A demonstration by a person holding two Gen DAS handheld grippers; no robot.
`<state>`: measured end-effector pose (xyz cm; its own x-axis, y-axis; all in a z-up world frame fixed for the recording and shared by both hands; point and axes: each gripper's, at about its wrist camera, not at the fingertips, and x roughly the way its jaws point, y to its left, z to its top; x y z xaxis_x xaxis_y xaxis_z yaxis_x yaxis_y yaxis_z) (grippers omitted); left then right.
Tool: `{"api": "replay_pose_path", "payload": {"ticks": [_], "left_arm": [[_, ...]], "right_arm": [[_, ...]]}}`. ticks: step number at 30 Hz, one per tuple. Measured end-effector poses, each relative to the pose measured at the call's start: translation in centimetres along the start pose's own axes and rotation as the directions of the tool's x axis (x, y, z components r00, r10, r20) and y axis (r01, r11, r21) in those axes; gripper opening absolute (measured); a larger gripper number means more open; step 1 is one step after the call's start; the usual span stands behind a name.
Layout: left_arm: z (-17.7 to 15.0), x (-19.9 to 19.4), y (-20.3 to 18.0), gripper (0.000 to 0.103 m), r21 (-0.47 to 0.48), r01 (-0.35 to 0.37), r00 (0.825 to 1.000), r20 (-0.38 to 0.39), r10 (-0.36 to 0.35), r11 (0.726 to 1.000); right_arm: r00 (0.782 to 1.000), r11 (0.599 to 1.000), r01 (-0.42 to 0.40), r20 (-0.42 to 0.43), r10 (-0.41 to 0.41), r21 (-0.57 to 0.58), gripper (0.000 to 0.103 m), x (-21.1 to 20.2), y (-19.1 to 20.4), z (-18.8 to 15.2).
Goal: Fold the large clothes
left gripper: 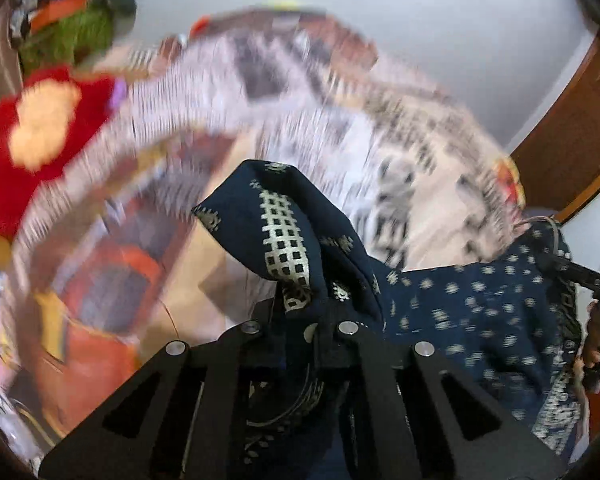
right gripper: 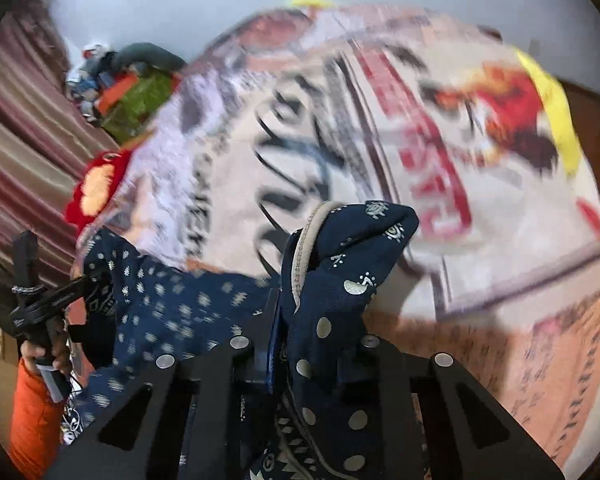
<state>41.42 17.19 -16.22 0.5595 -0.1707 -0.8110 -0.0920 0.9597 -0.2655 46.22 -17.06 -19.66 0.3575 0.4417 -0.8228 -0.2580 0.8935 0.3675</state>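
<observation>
Nearest each lens, a bunched fold of the navy garment (left gripper: 284,232) fills the space between the black fingers. The left gripper (left gripper: 300,312) is clenched on a fold carrying a pale grid-pattern band. The right gripper (right gripper: 300,312) is clenched on a fold edged with grey piping and printed with silver dots. The fingertips of both are buried under cloth.

The cloth is thin and soft, navy with small silver motifs, and sags in a span between the two grippers. In the right wrist view a hand (right gripper: 46,354) with an orange sleeve (right gripper: 32,412) holds the other gripper's handle.

Beyond lies a patterned bedspread (right gripper: 440,152), heavily motion-blurred. Further back sit a red-and-yellow plush item (left gripper: 40,128), a green item (left gripper: 72,36), a striped curtain (right gripper: 24,128) and a pale wall (left gripper: 440,20).
</observation>
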Motion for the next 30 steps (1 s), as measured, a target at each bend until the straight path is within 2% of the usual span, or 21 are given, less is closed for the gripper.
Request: {"api": "replay_pose_path", "payload": {"ticks": [3, 6, 10, 14, 15, 17, 19, 20, 21, 22, 24, 26, 28, 30], "left_arm": [[2.6, -2.3, -0.8, 0.007, 0.034, -0.025, 0.996, 0.081, 0.022, 0.999], [4.7, -1.7, -0.3, 0.007, 0.034, -0.080, 0.992, 0.104, 0.076, 0.996], [6.0, 1.7, 2.3, 0.008, -0.011, -0.164, 0.986, 0.042, 0.164, 0.986], [5.1, 4.8, 4.2, 0.010, 0.026, -0.299, 0.954, -0.006, 0.300, 0.954], [4.8, 5.2, 4.4, 0.010, 0.041, -0.327, 0.945, -0.011, 0.328, 0.944], [4.3, 5.2, 5.1, 0.010, 0.079, -0.383, 0.923, -0.009, 0.385, 0.920], [3.8, 4.4, 5.5, 0.010, 0.110, -0.431, 0.901, -0.002, 0.434, 0.896], [3.5, 3.8, 5.7, 0.010, 0.118, -0.448, 0.893, 0.004, 0.451, 0.886], [3.3, 3.2, 5.8, 0.010, 0.118, -0.443, 0.895, 0.007, 0.446, 0.889], [3.0, 2.1, 5.9, 0.010, 0.106, -0.421, 0.906, 0.005, 0.423, 0.901], [2.4, 0.1, 5.9, 0.011, 0.089, -0.374, 0.927, 0.000, 0.375, 0.923], [1.6, -1.8, 5.5, 0.016, 0.083, -0.340, 0.940, 0.008, 0.340, 0.937], [0.6, -3.9, 4.8, 0.036, 0.077, -0.304, 0.953, 0.019, 0.304, 0.949], [-0.7, -6.3, 3.7, 0.049, 0.084, -0.258, 0.966, 0.047, 0.255, 0.962]], "right_arm": [[0.998, 0.999, -0.005, 0.063, 0.008, -0.044, 0.017, -1.5, 2.1, 2.3], [0.992, 0.998, 0.010, 0.126, -0.002, -0.064, 0.017, -2.0, 3.7, 5.3], [0.987, 0.997, 0.063, 0.149, -0.056, -0.042, 0.018, -0.1, 4.3, 8.6], [0.991, 0.993, 0.114, 0.074, -0.112, -0.022, 0.018, 3.8, 3.6, 9.2], [0.989, 0.992, 0.128, 0.079, -0.126, -0.023, 0.022, 4.1, 3.2, 9.0], [0.989, 0.992, 0.128, 0.075, -0.128, -0.008, 0.037, 4.3, 2.2, 8.6], [0.983, 0.984, 0.174, 0.056, -0.176, 0.036, 0.073, 4.0, 0.8, 8.3], [0.973, 0.973, 0.222, 0.056, -0.225, 0.061, 0.078, 3.5, 0.0, 8.1], [0.965, 0.965, 0.251, 0.064, -0.256, 0.080, 0.079, 2.8, -0.9, 7.9], [0.963, 0.963, 0.255, 0.066, -0.261, 0.091, 0.079, 2.1, -1.4, 7.6], [0.971, 0.965, 0.229, 0.037, -0.236, 0.129, 0.079, 0.5, -2.9, 6.8], [0.981, 0.967, 0.188, 0.016, -0.194, 0.172, 0.079, -1.3, -4.0, 5.7], [0.986, 0.969, 0.163, 0.012, -0.168, 0.187, 0.079, -3.3, -4.3, 4.4], [0.987, 0.972, 0.149, 0.026, -0.156, 0.183, 0.079, -5.8, -4.0, 3.0]]}}
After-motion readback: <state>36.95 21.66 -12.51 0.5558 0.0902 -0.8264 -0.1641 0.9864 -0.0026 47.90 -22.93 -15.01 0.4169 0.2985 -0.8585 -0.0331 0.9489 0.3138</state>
